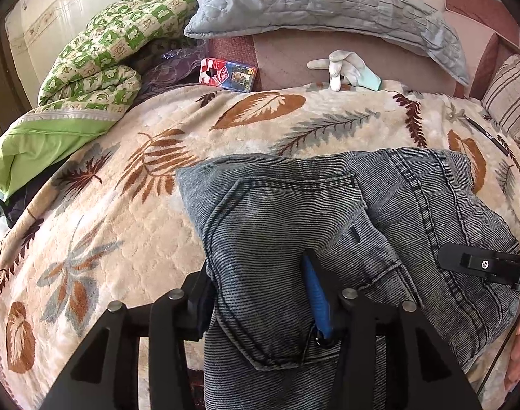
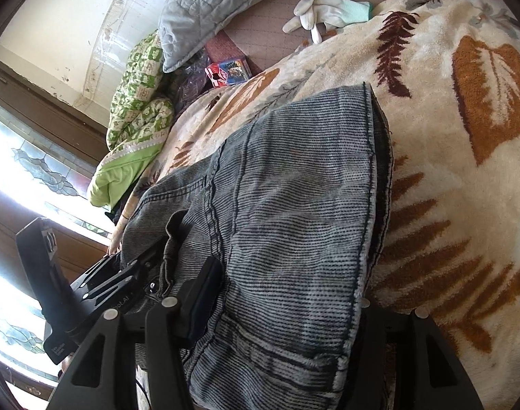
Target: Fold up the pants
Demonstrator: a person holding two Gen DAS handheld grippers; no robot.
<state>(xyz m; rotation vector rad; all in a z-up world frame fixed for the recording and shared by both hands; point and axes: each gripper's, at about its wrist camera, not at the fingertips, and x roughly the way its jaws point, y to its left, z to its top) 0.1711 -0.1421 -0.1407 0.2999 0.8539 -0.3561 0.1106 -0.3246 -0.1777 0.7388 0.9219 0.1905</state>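
Note:
The grey washed jeans (image 1: 328, 212) lie folded on a cream leaf-pattern blanket (image 1: 123, 205), back pocket up. My left gripper (image 1: 260, 294) is shut on the jeans' near edge; denim fills the gap between its fingers, and one blue pad (image 1: 316, 294) shows. My right gripper (image 2: 280, 294) is shut on the jeans (image 2: 294, 184) too, fabric draped between and over its fingers. The right gripper shows at the right edge of the left wrist view (image 1: 482, 264). The left gripper shows at lower left in the right wrist view (image 2: 119, 280).
At the back lie a grey quilted pillow (image 1: 311, 3), a green patterned duvet (image 1: 99, 54), a red-blue box (image 1: 229, 75) and white gloves (image 1: 345, 68). A striped cushion (image 1: 509, 95) is at the far right. A window (image 2: 17, 171) is on the left.

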